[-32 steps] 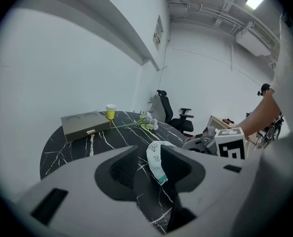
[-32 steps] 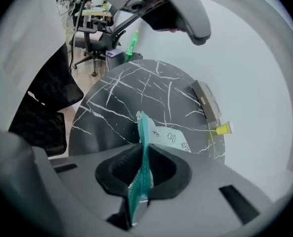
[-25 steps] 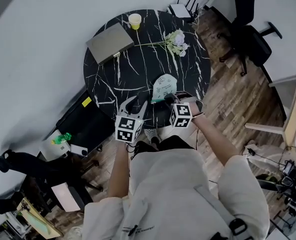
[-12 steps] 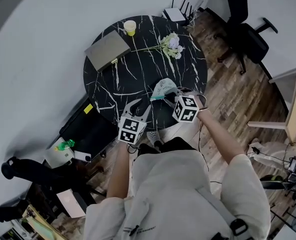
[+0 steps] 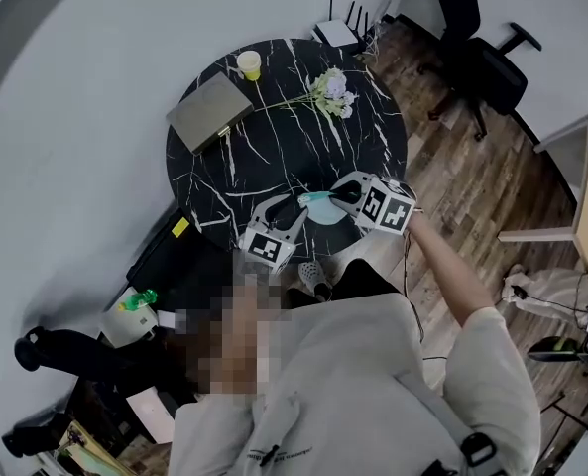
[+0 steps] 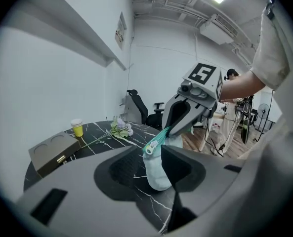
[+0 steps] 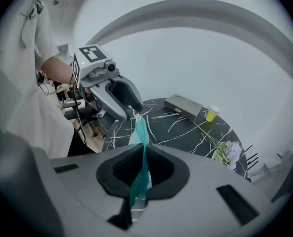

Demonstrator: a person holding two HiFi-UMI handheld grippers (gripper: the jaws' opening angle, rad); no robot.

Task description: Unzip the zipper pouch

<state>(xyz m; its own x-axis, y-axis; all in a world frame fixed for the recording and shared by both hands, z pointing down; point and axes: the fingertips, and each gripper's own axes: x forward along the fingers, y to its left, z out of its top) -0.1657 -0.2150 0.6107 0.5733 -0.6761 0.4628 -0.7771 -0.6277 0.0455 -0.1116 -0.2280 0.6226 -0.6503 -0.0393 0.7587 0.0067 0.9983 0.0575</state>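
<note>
Working at the near rim of the black tabletop. Box, flowers and cup sit well apart on the far side, clear of the job.

- Pouch is raised between the two grippers, teal zipper edge up. Likely held so to let the slider run free. Cannot tell whether its bottom touches the tabletop.
- Right gripper: jaws clamped on the zipper edge at one end. Judged to be the anchor, bracing the pouch against a pull.
- Left gripper: jaws wide, either side of the other end, gripping nothing.
- Pull tab sits up between those wide jaws, just at their tips and ready to be pinched.
</note>
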